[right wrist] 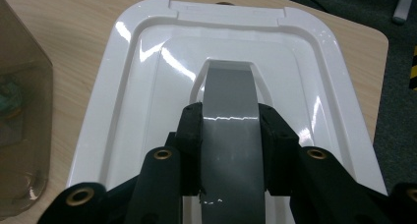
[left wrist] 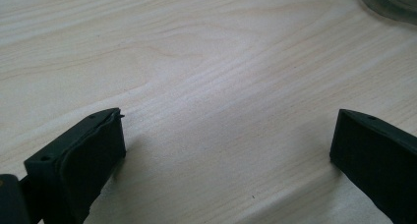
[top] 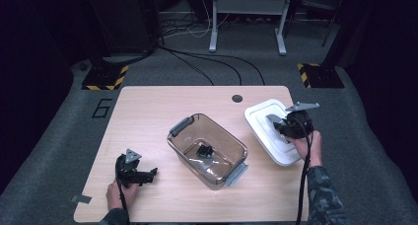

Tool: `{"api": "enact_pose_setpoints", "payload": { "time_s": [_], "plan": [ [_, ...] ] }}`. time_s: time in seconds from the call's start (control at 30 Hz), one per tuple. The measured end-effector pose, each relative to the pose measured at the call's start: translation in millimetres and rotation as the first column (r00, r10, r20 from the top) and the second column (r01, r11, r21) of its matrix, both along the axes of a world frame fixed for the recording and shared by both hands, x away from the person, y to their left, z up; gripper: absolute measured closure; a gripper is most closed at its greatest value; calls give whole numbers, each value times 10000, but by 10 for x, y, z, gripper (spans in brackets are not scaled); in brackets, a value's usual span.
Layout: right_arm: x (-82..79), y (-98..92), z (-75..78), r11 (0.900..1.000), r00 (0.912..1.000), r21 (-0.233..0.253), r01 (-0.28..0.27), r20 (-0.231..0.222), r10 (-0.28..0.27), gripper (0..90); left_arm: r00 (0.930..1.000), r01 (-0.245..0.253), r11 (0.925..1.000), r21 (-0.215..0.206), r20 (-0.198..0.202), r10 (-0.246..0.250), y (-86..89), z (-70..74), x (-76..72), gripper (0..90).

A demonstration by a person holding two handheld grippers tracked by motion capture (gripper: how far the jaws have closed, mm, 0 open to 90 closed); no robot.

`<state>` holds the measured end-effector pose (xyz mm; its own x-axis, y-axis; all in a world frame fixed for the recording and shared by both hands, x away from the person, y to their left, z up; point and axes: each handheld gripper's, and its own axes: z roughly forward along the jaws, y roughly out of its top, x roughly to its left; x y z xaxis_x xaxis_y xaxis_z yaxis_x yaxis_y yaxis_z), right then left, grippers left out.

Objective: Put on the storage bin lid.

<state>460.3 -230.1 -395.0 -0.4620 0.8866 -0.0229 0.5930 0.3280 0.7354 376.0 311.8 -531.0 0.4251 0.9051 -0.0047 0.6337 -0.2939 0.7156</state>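
Lid (top: 268,131), white, lies flat at the table's right edge, to the right of the open bin (top: 207,150). Right gripper (right wrist: 229,135) is clamped on its grey handle (right wrist: 229,94), jaws straddling it crosswise. Bin's long axis runs diagonally, roughly parallel to the lid's. Left gripper (top: 148,174) rests released on bare wood, farther off.

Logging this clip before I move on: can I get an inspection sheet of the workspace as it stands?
Surface: pale wooden table, bare around the things.
Job's things: white lid with grey handle; open clear bin holding a small dark object.
Clutter: nothing seen.
Grippers: right gripper shut on the handle; left gripper open over bare wood.
Cables: one trails from each gripper; more on the floor behind.
Surroundings: grey carpet, striped stand bases.
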Motion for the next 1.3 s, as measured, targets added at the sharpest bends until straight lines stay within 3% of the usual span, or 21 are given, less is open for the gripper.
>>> {"api": "enact_pose_setpoints", "payload": {
  "time_s": [0.6, 0.9, 1.3],
  "plan": [
    [95, 118, 302, 9993, 9992, -212, -323, 241, 328, 666, 10000, 2, 10000, 2, 1, -2, 0, 0, 0, 0],
    [96, 259, 496, 9974, 9968, -317, -650, 435, 664, 666, 10000, 11, 10000, 14, 1, -11, 1, 0, 0, 0],
    [69, 479, 631, 9946, 9944, -449, -936, 443, 956, 666, 10000, -4, 10000, -1, -1, 4, -1, 0, -1, 0]
  ]
}}
